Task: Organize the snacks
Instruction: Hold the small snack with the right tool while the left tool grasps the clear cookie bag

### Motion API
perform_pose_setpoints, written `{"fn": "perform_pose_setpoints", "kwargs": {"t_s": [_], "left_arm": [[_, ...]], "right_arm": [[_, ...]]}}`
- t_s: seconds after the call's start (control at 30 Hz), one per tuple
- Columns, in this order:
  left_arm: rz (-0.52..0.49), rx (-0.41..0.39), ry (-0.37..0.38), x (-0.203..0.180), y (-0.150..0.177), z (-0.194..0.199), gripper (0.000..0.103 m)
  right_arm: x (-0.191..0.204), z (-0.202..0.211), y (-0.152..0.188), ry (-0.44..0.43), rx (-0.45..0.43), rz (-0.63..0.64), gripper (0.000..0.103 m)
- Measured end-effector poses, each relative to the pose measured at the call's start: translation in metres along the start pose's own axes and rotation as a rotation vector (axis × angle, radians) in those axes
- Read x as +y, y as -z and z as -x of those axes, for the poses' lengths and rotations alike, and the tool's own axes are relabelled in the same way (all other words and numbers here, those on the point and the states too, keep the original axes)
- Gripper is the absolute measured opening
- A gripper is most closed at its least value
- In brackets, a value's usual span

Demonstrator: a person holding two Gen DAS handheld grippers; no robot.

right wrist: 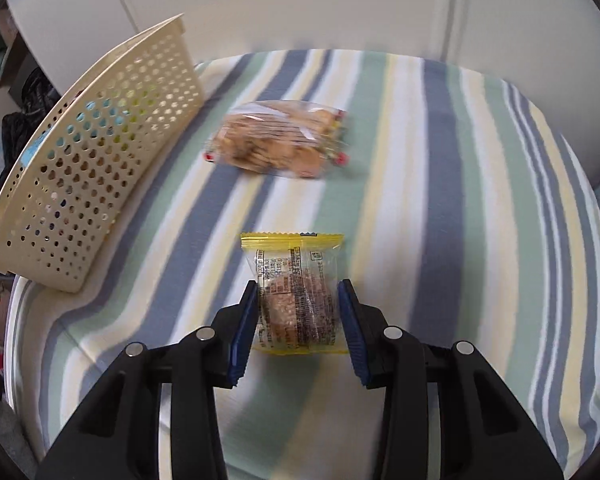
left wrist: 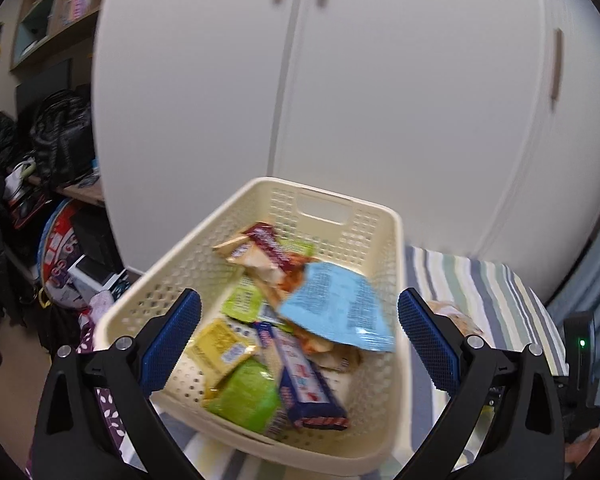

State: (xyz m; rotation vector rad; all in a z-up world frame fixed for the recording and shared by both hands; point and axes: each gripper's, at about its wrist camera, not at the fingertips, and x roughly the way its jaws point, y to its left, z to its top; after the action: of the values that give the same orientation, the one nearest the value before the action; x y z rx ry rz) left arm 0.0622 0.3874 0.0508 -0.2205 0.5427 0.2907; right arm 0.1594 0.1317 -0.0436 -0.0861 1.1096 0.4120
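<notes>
The right gripper (right wrist: 298, 324) pinched a yellow-edged snack packet (right wrist: 294, 292) low in the frame, a clear cookie bag (right wrist: 276, 140) above it on the striped cloth (right wrist: 440, 200). Only the left view showed the basket's (left wrist: 396, 280) contents; the left gripper (left wrist: 300, 340) stood spread.

The left wrist view looks down past its fingers (left wrist: 172, 340) into the cream perforated plastic basket (left wrist: 172, 280), close. The right view faces forward over the striped bed cover (right wrist: 440, 200), sharing that basket (right wrist: 100, 140) left of its fingers (right wrist: 244, 328).
</notes>
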Motion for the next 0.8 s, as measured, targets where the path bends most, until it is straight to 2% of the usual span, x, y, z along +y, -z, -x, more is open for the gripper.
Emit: {"fn": "perform_pose_setpoints", "kwargs": {"t_s": [0.2, 0.33, 0.4, 0.53, 0.7, 0.8], "left_arm": [[-0.165, 0.044, 0.120, -0.062, -0.005, 0.001, 0.100], [-0.287, 0.038, 0.127, -0.113, -0.004, 0.000, 0.100], [-0.343, 0.065, 0.162, -0.139, -0.001, -0.006, 0.100], [-0.390, 0.175, 0.234, -0.171, 0.003, -0.034, 0.100], [-0.327, 0.405, 0.347, -0.190, 0.011, -0.090, 0.100], [-0.296, 0.487, 0.319, -0.195, 0.018, -0.124, 0.100]], "right_arm": [[-0.033, 0.006, 0.007, 0.042, -0.025, -0.057, 0.041], [-0.049, 0.005, 0.012, -0.007, -0.033, -0.106, 0.041], [-0.056, 0.002, 0.013, -0.036, -0.032, -0.131, 0.041], [-0.059, 0.009, 0.020, -0.059, -0.040, -0.162, 0.041], [-0.058, 0.008, 0.021, -0.066, -0.042, -0.169, 0.041], [-0.059, 0.008, 0.022, -0.075, -0.044, -0.176, 0.041]]}}
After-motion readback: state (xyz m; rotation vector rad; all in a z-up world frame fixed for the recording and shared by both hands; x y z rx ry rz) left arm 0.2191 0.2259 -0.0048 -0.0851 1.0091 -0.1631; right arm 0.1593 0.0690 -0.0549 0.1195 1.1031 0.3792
